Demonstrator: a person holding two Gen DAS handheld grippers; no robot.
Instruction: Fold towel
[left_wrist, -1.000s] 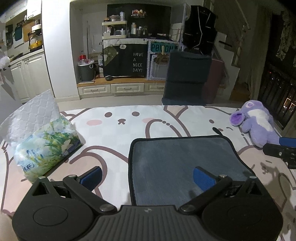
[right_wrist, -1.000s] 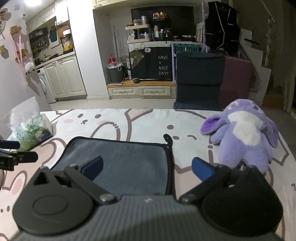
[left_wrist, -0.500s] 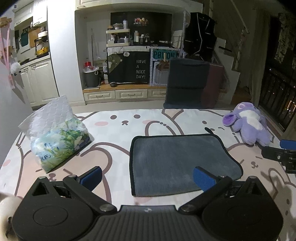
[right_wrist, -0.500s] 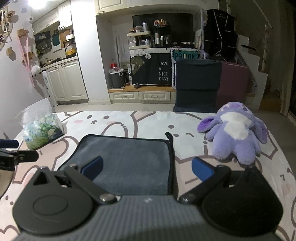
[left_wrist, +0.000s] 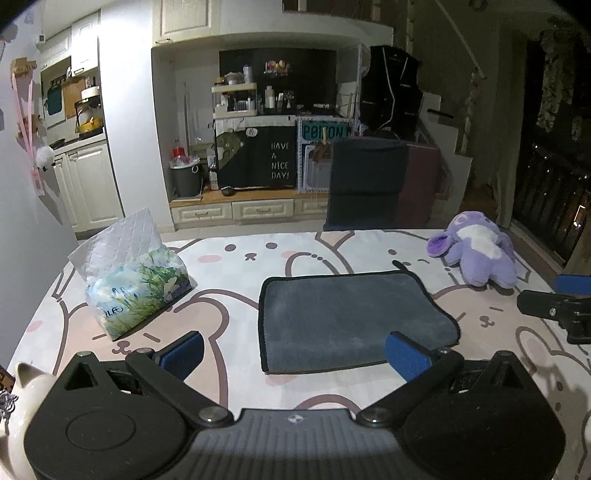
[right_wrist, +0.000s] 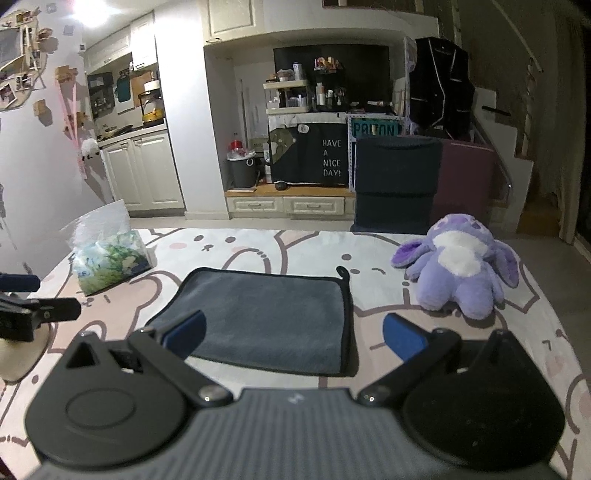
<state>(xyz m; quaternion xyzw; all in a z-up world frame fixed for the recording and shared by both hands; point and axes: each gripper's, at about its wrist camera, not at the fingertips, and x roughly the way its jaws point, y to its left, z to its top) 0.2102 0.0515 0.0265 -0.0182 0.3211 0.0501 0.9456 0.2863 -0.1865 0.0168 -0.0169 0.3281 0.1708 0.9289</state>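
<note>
A grey towel (left_wrist: 347, 314) with black trim lies folded flat on the patterned table; it also shows in the right wrist view (right_wrist: 273, 314). My left gripper (left_wrist: 295, 356) is open and empty, held above the table just short of the towel's near edge. My right gripper (right_wrist: 293, 336) is open and empty, above the towel's near right corner. Each gripper shows at the edge of the other's view: the right one (left_wrist: 561, 306) and the left one (right_wrist: 33, 306).
A tissue pack (left_wrist: 136, 284) stands left of the towel. A purple plush toy (left_wrist: 476, 254) lies to its right, also in the right wrist view (right_wrist: 461, 269). A white cat-eared pot (left_wrist: 18, 402) sits at the table's near left corner. Kitchen cabinets and a dark chair stand beyond.
Both grippers have pulled back and risen from the towel, which now looks smaller and farther. The towel lies still. Both stay open.
</note>
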